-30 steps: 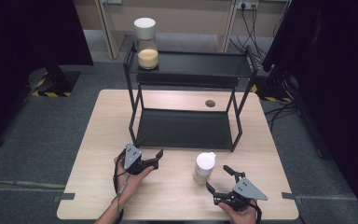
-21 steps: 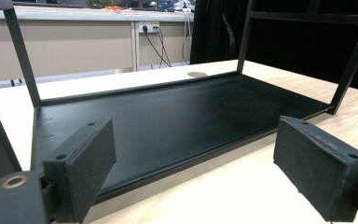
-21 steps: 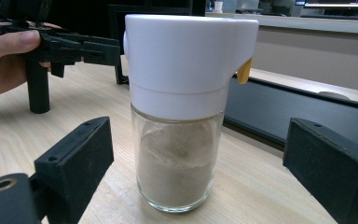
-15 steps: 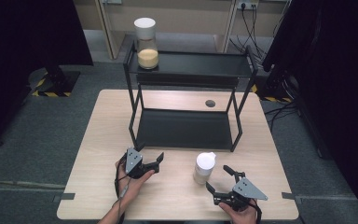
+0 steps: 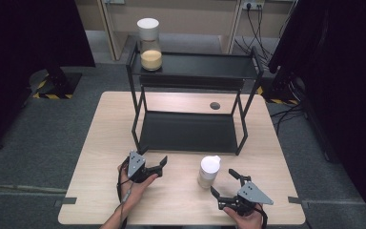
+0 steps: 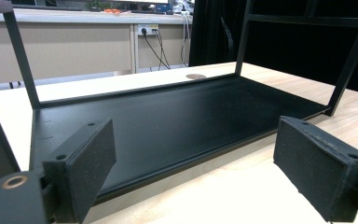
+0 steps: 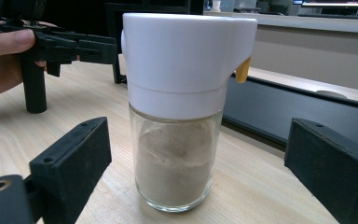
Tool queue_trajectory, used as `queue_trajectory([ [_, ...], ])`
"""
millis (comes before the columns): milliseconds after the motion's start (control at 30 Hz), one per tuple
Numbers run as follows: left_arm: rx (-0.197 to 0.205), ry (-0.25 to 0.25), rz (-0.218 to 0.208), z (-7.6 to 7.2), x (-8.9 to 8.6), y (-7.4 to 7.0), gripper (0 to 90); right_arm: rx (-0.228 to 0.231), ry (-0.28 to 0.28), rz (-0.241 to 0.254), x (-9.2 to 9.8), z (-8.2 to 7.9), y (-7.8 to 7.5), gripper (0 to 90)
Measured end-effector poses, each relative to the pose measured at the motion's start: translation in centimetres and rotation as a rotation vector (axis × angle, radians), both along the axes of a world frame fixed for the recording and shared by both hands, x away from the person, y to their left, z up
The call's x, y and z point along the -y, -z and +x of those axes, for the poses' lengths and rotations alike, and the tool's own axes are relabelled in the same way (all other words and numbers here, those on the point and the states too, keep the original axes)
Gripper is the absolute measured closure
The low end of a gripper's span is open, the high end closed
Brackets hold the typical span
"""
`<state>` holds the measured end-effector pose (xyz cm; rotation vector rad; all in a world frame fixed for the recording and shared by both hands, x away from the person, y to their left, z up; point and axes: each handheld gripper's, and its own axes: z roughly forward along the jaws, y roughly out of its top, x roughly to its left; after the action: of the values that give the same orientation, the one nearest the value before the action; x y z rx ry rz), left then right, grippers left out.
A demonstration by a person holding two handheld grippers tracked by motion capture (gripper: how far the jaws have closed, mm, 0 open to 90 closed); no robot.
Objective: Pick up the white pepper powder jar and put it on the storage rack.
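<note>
Spice jar [image 7: 177,112] stands free between the right tongs [image 7: 205,177], whose jaws have just been opening wider and press nothing, near the bench's [image 5: 100,200] front edge. The left tongs [image 5: 158,164] gape empty by the black rack [image 5: 190,133]. Likely a grasp comes next.

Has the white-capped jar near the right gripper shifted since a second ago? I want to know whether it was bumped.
No. The white-capped jar stands at the same spot just before the black rack's front right leg.
</note>
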<state>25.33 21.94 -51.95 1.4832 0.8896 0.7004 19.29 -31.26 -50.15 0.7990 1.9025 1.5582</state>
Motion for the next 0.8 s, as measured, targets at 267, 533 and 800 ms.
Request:
queue_trajectory([
  [267,0.000,0.004,0.001,0.0,0.0,0.0,12.0,-0.027,-0.002,0.028,0.0,0.5,-0.3,2.5],
  [533,-0.004,0.004,0.004,0.1,0.0,-0.1,11.9,-0.020,-0.024,0.002,-1.5,1.6,-1.4,2.2],
  [800,-0.005,0.008,0.014,0.1,0.0,-0.2,12.0,-0.045,-0.039,-0.025,-2.8,3.2,-1.4,9.9],
])
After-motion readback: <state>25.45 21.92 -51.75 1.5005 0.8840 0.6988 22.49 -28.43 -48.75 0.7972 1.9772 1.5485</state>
